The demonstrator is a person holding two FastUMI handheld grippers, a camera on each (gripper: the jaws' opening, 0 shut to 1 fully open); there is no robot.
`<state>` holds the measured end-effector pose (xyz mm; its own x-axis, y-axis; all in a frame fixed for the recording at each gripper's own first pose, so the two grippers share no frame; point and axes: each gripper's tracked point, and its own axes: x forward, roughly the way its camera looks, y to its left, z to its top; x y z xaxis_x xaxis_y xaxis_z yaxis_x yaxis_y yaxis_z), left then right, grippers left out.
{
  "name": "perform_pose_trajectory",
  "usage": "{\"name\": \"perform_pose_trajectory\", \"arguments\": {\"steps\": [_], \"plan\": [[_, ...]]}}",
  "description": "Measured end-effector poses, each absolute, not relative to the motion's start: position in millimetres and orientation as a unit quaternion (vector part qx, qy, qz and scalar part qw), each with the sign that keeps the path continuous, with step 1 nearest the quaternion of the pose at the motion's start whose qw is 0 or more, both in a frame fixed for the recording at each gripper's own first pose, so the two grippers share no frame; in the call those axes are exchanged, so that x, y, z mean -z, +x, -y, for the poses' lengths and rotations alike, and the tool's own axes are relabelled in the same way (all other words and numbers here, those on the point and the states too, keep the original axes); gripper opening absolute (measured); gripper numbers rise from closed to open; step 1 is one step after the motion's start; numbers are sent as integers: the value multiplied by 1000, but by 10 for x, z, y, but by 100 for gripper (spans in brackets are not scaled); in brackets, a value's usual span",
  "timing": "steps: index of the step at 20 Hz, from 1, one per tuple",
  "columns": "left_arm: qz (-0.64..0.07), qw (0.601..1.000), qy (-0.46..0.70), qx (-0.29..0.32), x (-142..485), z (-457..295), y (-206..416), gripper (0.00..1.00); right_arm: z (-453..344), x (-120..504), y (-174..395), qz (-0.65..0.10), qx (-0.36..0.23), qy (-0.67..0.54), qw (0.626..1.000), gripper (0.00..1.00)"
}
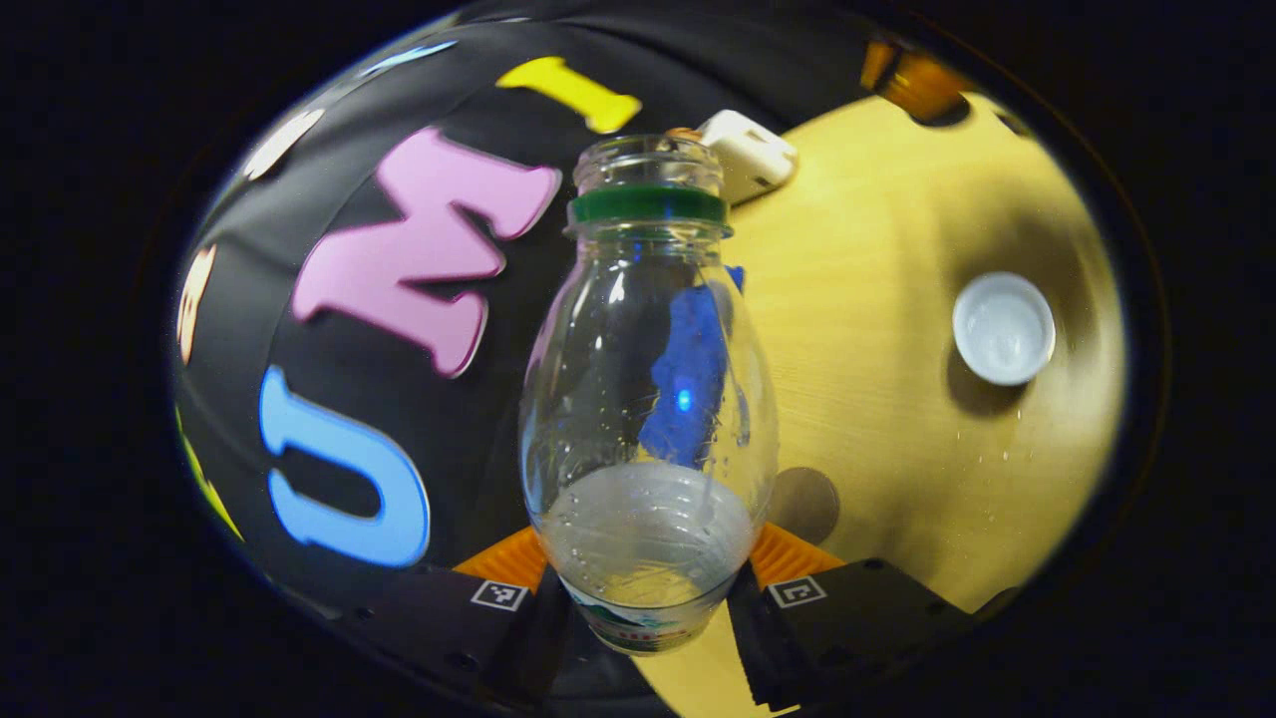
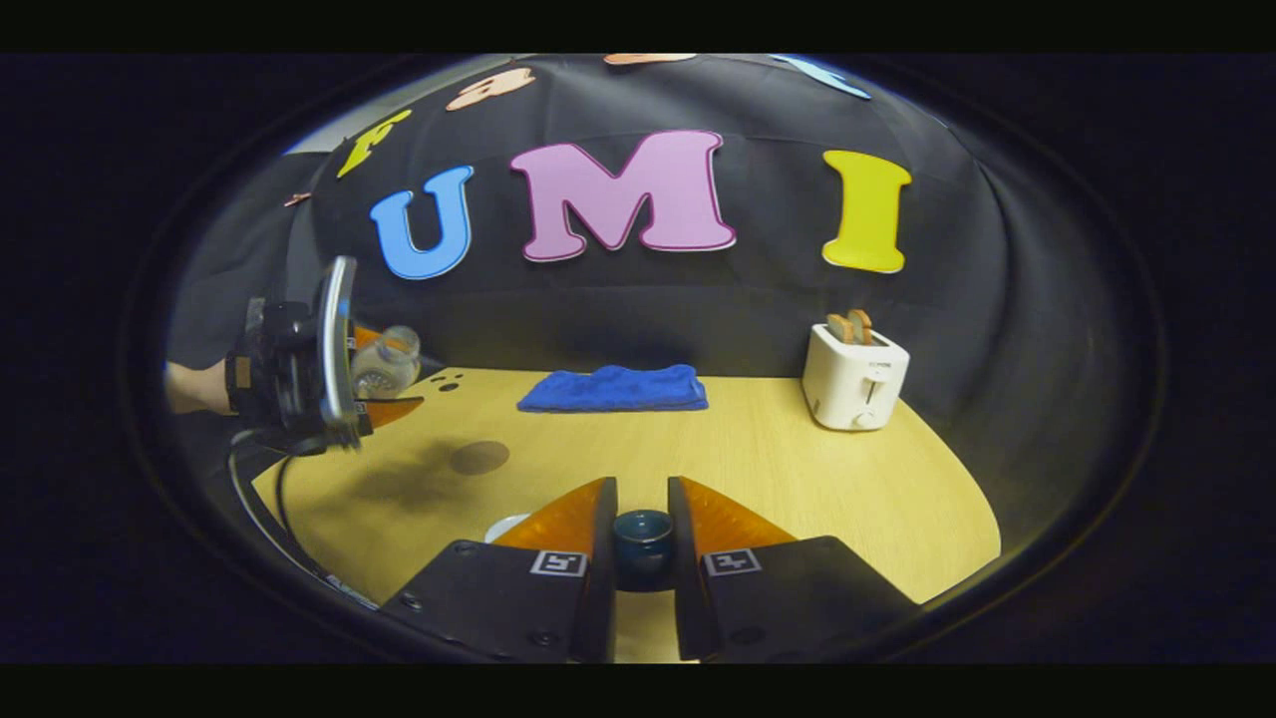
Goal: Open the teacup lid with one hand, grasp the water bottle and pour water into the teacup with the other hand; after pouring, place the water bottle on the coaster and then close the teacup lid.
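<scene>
Wooden counter (image 2: 797, 469) carries a toaster (image 2: 855, 377) and blue cloth (image 2: 613, 389) along its far edge; left hand-held gripper (image 1: 648, 583) clenched on the uncapped water bottle (image 1: 648, 399), held aloft; right hand-held gripper (image 2: 643, 543) grips the teacup lid (image 2: 642, 529); white teacup (image 1: 1003, 327) stands open, well apart; advise centring the mouth over it, then tilting slowly.

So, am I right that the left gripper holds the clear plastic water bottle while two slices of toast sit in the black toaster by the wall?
Not quite: the toaster is white, as the right gripper view shows. The left gripper does hold the clear plastic water bottle.
</scene>
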<state>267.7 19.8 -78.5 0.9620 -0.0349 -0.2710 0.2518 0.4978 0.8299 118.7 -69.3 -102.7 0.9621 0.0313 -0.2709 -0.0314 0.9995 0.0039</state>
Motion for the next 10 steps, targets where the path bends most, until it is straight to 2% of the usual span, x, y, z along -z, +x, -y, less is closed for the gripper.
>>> {"name": "perform_pose_trajectory", "arguments": {"steps": [2,5,10], "plan": [[-104,903,411,72,714,-285,2648,72,553,1038,1247,-137,-26,0,990,28],[-104,949,288,72,676,-351,2690,72,345,1102,1312,-138,-39,-6,990,28],[-97,985,103,102,870,-315,2932,72,-17,1342,1447,-136,-62,-2,989,28]]}}
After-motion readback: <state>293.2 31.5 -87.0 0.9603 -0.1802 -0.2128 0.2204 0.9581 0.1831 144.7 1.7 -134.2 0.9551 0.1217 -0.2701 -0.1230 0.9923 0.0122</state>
